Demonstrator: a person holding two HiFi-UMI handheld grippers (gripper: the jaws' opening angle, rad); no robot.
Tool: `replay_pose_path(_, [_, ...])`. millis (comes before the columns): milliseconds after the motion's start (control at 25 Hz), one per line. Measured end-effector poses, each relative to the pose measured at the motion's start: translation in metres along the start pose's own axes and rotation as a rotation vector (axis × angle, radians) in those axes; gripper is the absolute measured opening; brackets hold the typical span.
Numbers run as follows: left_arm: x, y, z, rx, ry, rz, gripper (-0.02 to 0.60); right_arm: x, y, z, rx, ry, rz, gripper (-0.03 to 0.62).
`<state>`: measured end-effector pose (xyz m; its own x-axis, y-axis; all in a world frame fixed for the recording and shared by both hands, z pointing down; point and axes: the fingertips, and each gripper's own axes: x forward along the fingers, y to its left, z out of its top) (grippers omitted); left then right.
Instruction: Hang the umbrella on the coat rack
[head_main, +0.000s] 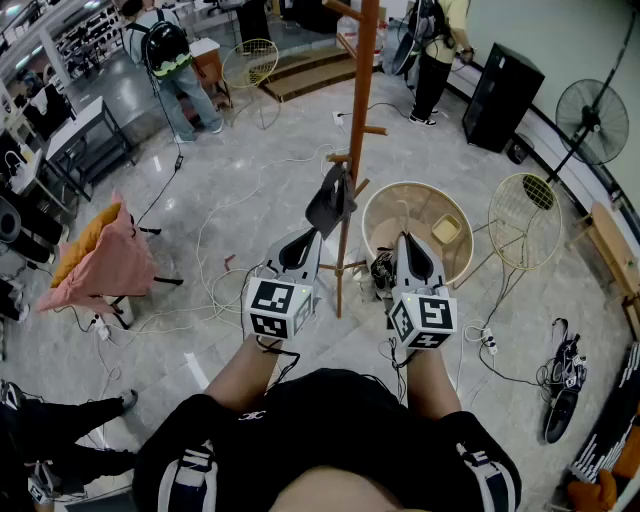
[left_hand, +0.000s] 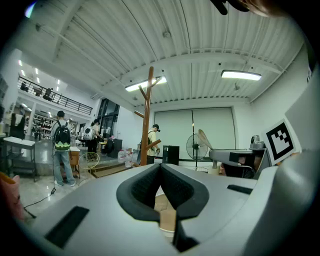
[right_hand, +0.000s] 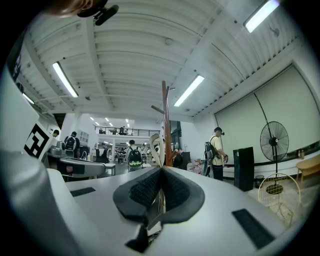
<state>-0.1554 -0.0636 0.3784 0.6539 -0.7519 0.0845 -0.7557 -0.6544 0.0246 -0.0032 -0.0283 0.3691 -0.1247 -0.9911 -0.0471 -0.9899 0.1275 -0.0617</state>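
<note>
The wooden coat rack stands straight ahead, its pole also showing in the left gripper view and the right gripper view. A dark flat object hangs on a peg at mid height; I cannot tell whether it is the umbrella. A pale curved piece shows beside the pole. My left gripper is just left of the pole's lower part, jaws shut and empty. On the pole's right, my right gripper is also shut with nothing held.
A round woven basket sits right of the rack's base. A wire disc stand, a fan and a black speaker are further right. Left is a chair with pink cloth. Cables cross the floor; people stand behind.
</note>
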Motion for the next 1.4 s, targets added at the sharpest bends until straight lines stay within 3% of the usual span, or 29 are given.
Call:
replay_pose_path(400, [-0.025, -0.004, -0.003, -0.011, 0.007, -0.022, 0.017, -0.020, 0.018, 0.003, -0.012, 0.020, -0.027, 0.018])
replay_pose_path(640, [-0.050, 0.012, -0.012, -0.020, 0.009, -0.047, 0.018, -0.030, 0.047, 0.002, -0.005, 0.024, -0.061, 0.018])
replay_pose_path(960, [-0.054, 0.032, -0.027, -0.045, 0.028, -0.059, 0.017, -0.013, 0.055, 0.005, -0.005, 0.043, -0.092, 0.018])
replay_pose_path(1400, [0.050, 0.024, -0.027, -0.029, 0.006, 0.007, 0.017, 0.051, -0.013, 0.006, -0.016, -0.005, 0.037, 0.018])
